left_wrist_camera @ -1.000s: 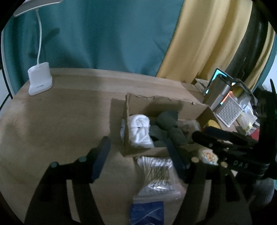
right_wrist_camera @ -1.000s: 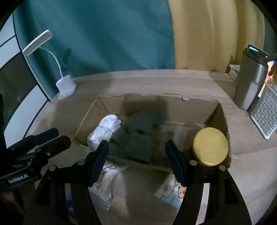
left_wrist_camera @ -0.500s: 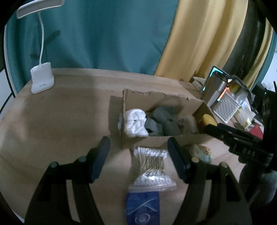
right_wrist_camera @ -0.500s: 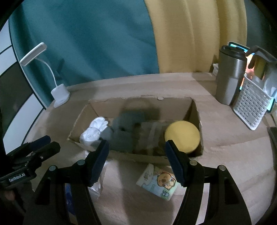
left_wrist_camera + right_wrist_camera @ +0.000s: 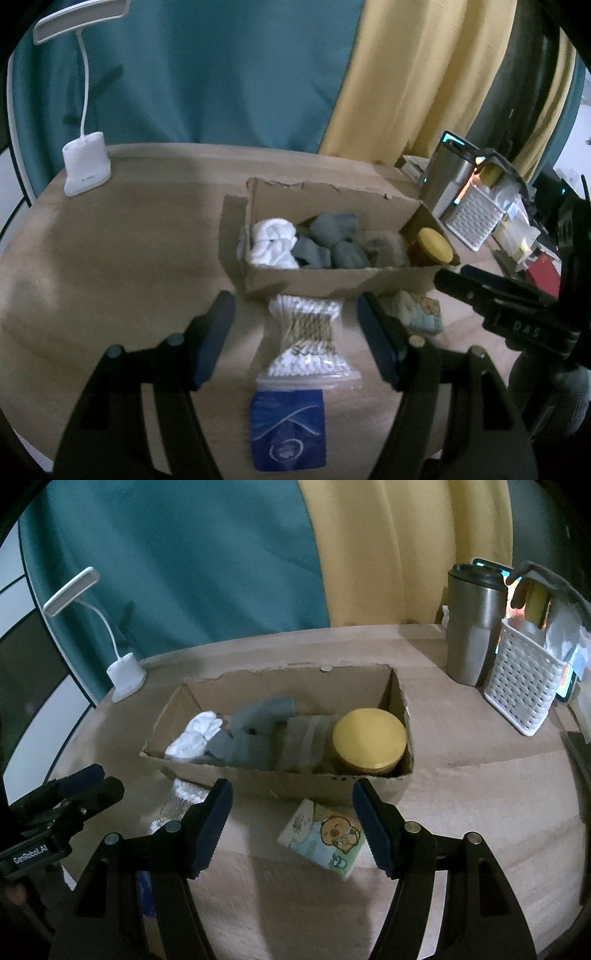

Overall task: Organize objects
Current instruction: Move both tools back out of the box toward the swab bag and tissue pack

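Observation:
A cardboard box [image 5: 332, 280] [image 5: 295, 782] stands on the wooden table, holding a white rolled cloth [image 5: 273, 243] [image 5: 194, 734], grey socks [image 5: 332, 240] [image 5: 255, 734] and a jar with a yellow lid [image 5: 434, 245] [image 5: 369, 738]. In front of the box lie a clear bag of cotton swabs [image 5: 308, 339] [image 5: 173, 805], a blue packet [image 5: 288, 430] and a cartoon tissue pack [image 5: 325, 834] [image 5: 421, 314]. My left gripper [image 5: 295, 314] hangs open over the swab bag. My right gripper [image 5: 291, 805] hangs open above the tissue pack. Neither holds anything.
A white desk lamp [image 5: 86, 168] [image 5: 125, 672] stands at the back left. A steel tumbler [image 5: 472, 627] [image 5: 443, 177] and a white perforated basket [image 5: 524, 679] [image 5: 472, 218] stand at the back right. Teal and yellow curtains hang behind the table.
Both grippers have drawn back from the box toward the table's near edge. The swab bag, blue packet and tissue pack now show more fully. Jaw gaps look the same.

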{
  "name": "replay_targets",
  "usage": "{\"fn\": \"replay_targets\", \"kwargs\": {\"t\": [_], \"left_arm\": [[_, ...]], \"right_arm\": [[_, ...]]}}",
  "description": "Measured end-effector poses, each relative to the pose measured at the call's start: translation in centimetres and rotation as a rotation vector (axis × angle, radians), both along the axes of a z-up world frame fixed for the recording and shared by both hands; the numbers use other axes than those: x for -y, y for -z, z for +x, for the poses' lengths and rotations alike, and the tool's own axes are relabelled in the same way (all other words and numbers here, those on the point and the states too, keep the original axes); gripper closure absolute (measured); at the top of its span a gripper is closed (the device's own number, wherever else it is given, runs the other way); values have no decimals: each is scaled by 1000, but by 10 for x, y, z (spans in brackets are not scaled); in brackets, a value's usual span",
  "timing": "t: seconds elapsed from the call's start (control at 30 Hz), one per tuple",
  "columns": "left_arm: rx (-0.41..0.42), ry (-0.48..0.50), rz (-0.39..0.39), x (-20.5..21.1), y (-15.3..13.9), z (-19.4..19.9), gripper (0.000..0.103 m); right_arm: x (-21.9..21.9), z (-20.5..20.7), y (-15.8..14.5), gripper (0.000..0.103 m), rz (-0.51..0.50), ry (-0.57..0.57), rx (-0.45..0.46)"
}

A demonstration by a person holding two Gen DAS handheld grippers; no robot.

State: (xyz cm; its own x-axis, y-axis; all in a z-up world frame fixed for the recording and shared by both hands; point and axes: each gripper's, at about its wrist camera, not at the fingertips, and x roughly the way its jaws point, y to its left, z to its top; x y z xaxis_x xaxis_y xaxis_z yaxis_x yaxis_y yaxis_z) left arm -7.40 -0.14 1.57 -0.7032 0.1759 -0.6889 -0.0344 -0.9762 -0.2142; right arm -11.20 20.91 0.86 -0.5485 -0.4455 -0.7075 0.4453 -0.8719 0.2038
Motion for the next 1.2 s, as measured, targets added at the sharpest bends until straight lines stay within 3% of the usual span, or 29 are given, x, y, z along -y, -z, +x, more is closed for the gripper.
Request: {"fn": "replay_targets", "kwargs": {"t": [0.47,0.6,0.77,0.87,1.2], "left_arm": [[38,20,-15,-14,13,2,33],[48,26,-19,-17,18,1,33],[69,28,-14,-17,27,-3,32],[81,30,13,-16,32,-6,23],[116,37,-3,-14,49,-16,23]], "right_arm": [[-9,5,19,32,6,7,35],[-9,6,25,24,11,14,38],[-7,6,35,24,21,9,56],[-5,5,41,24,30,6,68],[2,2,54,24,68,6,94]]}}
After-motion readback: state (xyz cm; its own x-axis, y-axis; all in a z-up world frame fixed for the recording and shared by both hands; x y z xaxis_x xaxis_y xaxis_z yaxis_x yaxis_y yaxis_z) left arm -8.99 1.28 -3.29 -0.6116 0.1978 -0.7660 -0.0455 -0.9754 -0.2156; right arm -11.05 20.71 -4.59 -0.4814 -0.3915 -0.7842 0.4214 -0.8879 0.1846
